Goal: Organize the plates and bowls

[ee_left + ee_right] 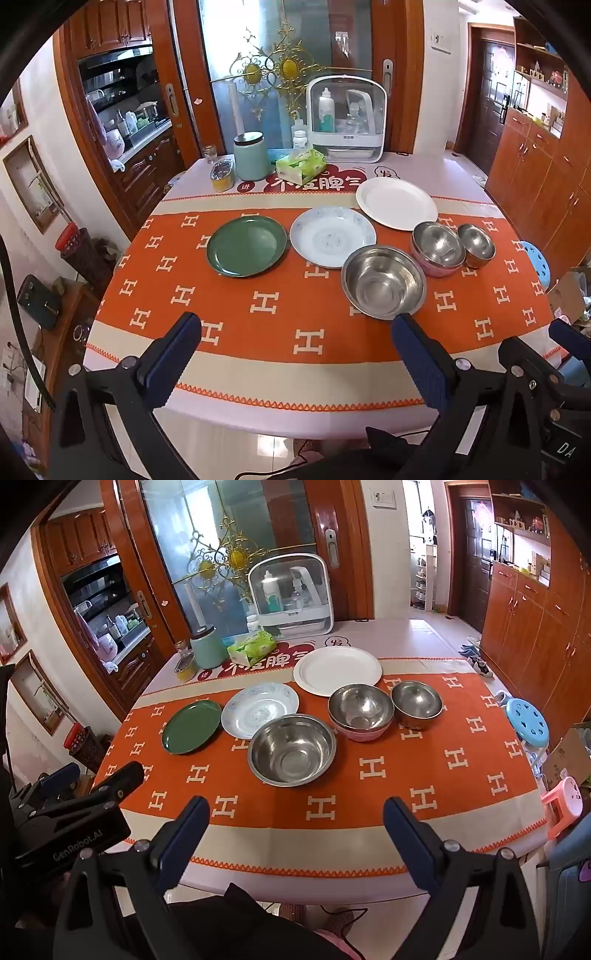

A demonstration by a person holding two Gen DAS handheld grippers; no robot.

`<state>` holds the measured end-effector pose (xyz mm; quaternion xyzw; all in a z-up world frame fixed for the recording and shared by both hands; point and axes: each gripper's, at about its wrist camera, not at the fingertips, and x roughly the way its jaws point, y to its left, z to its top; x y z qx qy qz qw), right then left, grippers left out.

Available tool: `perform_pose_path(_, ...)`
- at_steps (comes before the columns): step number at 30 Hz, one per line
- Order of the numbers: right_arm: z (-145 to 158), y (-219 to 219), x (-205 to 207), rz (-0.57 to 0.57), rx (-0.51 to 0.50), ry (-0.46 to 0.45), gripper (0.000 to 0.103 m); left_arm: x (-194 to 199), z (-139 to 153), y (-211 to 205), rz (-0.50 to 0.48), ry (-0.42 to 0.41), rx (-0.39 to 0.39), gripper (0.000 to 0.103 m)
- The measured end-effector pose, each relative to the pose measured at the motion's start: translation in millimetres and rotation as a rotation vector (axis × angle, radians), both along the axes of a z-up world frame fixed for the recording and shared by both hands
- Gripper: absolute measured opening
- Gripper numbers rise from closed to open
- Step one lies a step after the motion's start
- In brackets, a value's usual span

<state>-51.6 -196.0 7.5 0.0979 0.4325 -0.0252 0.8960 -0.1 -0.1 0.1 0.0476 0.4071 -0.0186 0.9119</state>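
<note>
Orange cloth with a white H pattern covers the table (258, 421), and all the dishes sit on it, none yet stacked. Largest first: the white plate (397, 203) lies far right; the patterned plate (332, 236) is just near-left of it; the green plate (246, 245) lies left again, close beside the patterned one. The big steel bowl (383, 282) sits nearest, at the patterned plate's near-right edge. To its far right stands a middle steel bowl (437, 248) with a pink outside, and just beside that the small steel bowl (476, 240).

The left gripper (297, 328) and the right gripper (297, 812) both hang wide open over the near table edge, holding nothing.

Likely trouble, as I judge it: the plates lie flat on cloth, so a finger sliding under a rim could drag the cloth and shift its neighbours; the steel bowls look slippery and could skid or clang together.

The right view shows the stools and shoes at the right; the left view shows a dark basket on the floor at the left.
</note>
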Motion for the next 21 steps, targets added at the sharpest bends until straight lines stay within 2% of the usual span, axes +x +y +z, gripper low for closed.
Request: perform_pose_path(21, -0.9, 1.1, 2.9, -0.001, 0.005, 0.008, 0.096, -2.3, -2.8, -3.6, 0.002, 0.009, -0.015, 0.102)
